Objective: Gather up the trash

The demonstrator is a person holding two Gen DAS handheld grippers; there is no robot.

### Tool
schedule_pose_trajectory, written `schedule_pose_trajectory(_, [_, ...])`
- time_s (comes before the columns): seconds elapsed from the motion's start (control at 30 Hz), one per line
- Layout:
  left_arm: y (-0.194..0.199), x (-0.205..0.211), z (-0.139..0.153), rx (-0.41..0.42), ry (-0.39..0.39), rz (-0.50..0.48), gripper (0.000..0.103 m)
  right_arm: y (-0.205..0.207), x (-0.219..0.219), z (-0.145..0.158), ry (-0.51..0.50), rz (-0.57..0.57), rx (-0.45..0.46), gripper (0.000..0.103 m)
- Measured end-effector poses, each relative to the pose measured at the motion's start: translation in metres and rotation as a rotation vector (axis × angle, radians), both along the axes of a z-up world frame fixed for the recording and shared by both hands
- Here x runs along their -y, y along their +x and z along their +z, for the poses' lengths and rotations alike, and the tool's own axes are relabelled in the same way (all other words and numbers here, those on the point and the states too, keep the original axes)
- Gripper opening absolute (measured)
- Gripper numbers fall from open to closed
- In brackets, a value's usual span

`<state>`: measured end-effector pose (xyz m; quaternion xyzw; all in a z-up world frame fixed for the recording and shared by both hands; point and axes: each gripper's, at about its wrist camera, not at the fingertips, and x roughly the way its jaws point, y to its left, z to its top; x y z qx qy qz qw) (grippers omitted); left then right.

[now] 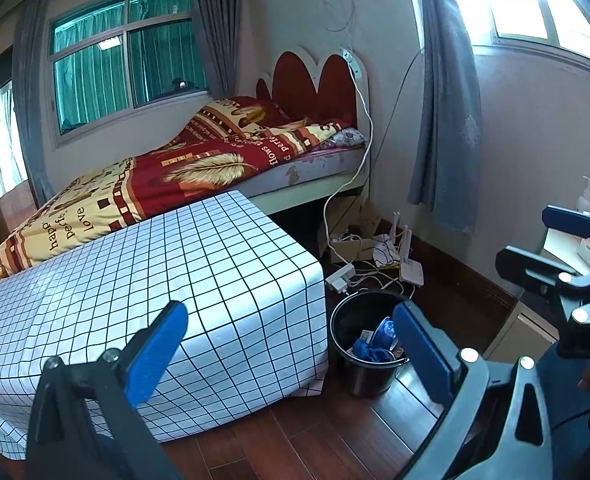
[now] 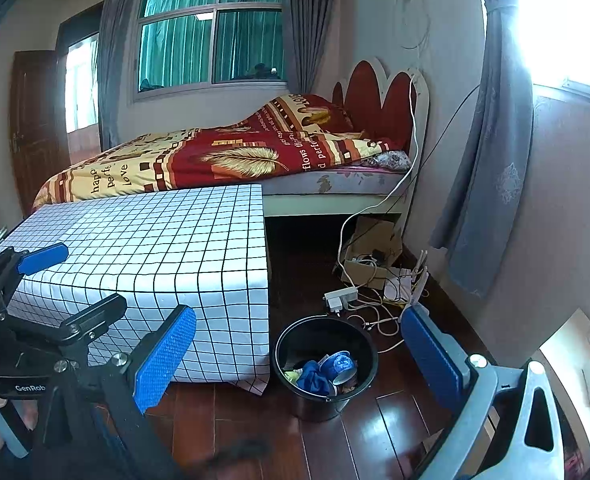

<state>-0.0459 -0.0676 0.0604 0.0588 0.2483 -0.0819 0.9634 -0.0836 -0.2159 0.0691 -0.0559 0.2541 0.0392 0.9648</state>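
Both released: left hand-held gripper (image 1: 291,344) and right hand-held gripper (image 2: 299,354) spread wide, grasping nothing. Trash (image 2: 323,370) (blue cup, blue wad, scraps) already down in the black bin (image 2: 369,346) on the floor, just beside the checked table (image 2: 155,248). No loose litter visible on top. Worth scanning table and floor before withdrawing; keep clear of the cables (image 2: 375,308) behind the bin.
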Motion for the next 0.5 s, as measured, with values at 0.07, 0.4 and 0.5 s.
schedule_pose_trajectory(0.07, [-0.0003,-0.0025,-0.0002,0.007,-0.003,0.006,0.103,-0.0001,0.0001,-0.0006,0.000,-0.001,0.001,0.103])
schedule_pose_trajectory(0.4, [-0.0005,-0.0065,-0.0012,0.038,0.014,0.008,0.103,-0.0010,-0.0029,-0.0060,0.003,-0.002,-0.003,0.103])
schedule_pose_trajectory(0.5, [0.0021,-0.0075,-0.0026,0.017,0.010,0.005,0.103,-0.0011,-0.0028,-0.0065,0.005,-0.002,-0.004,0.103])
